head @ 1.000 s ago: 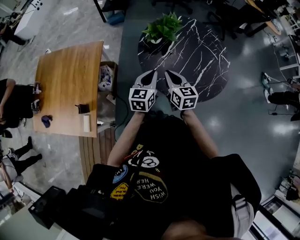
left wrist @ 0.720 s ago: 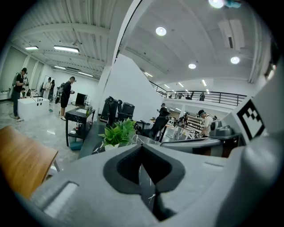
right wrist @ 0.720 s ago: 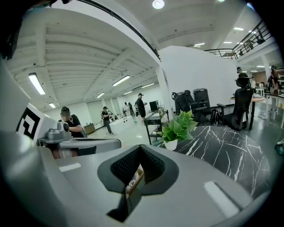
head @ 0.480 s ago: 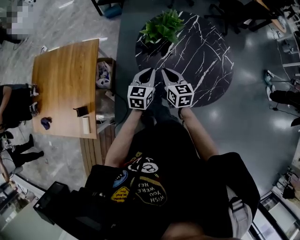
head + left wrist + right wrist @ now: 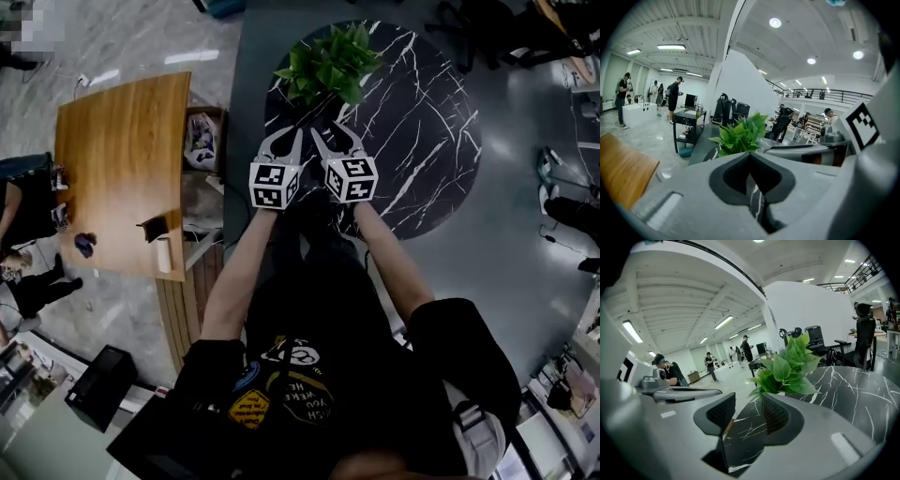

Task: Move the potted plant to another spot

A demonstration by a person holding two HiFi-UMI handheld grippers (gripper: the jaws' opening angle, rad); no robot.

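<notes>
One potted plant (image 5: 330,66), upright, leaves upward

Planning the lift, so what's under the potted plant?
The potted plant stands on the round black table with white veining, near its edge. Seen from above, the leaves cover the pot, so the pot and anything directly beneath it cannot be seen.

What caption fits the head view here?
Person holds two grippers before a potted plant on a round black table: left gripper shut, right gripper with jaws opening, nothing between.
</notes>
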